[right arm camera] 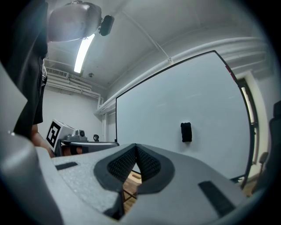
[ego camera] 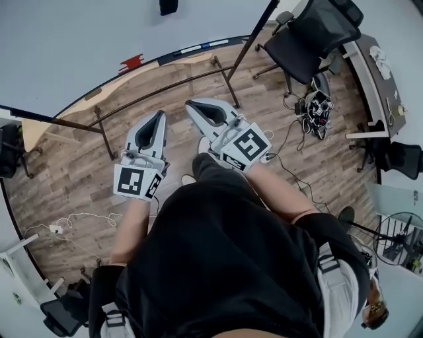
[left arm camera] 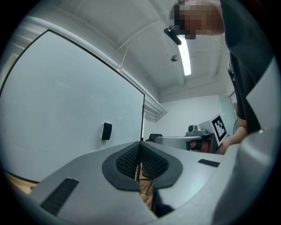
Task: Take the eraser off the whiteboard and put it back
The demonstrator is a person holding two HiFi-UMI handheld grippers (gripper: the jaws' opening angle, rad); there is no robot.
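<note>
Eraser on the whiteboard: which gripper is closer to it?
Right, but only slightly. The right gripper reaches farther toward the eraser; the left gripper sits a little behind. Both are well short of it.

Left tool [ego camera: 160,114] jaws closed; right tool [ego camera: 189,103] jaws closed; both level, side by side

Your room is brightly and evenly lit: a ceiling tube light [left arm camera: 186,57] burns at one o'clock in your left gripper view and at eleven o'clock in your right gripper view, blown out to white with a soft halo. In your head view the shadows are faint and soft-edged, and the whiteboard [ego camera: 79,33] at eleven o'clock reads as flat pale grey. Both gripper views bow straight lines strongly and fall to black at the corners, while whatever sits nearest the lens at six o'clock looks soft.
</note>
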